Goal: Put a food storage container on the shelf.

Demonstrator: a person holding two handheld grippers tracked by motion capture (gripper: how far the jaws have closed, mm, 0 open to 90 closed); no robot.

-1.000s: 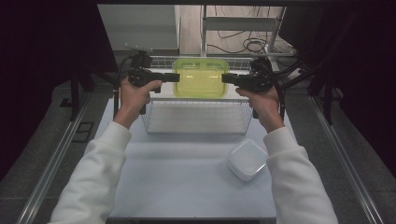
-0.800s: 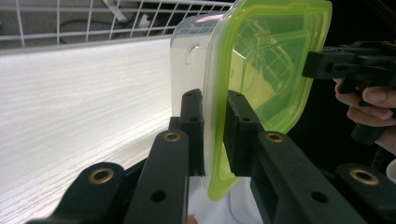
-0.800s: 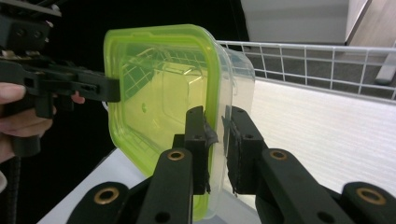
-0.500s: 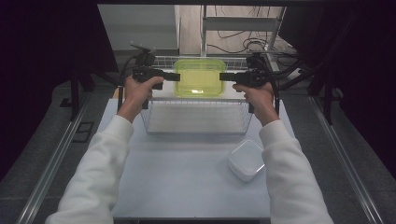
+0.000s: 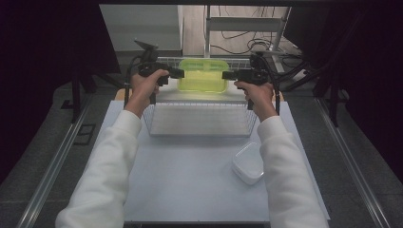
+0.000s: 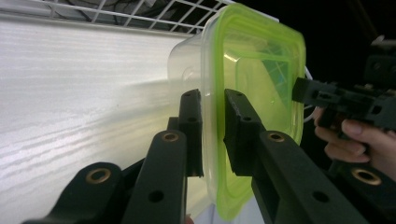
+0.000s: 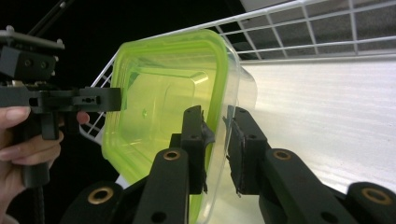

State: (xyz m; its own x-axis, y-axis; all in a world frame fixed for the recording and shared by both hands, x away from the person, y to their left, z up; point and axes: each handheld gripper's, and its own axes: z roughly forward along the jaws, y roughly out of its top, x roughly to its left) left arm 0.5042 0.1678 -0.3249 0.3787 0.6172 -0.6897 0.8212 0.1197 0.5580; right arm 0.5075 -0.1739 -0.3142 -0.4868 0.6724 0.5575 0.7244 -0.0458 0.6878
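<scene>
The container [image 5: 202, 75] with the green lid hangs over the far end of the wire basket [image 5: 199, 121], its lid rim pinched by the left gripper [image 5: 177, 73] and the right gripper [image 5: 228, 75]. Lower both hands evenly so it stays level and clears the basket's walls.

Worktop [image 5: 190, 180]: pale blue-white, rectangular. On it, far half: white wire basket [image 5: 202, 118] w/ ribbed pale floor, sits square, approx centred. Near right: small white lidded box [image 5: 248, 163], rounded corners, lid on, well apart from basket, close to right edge.
</scene>
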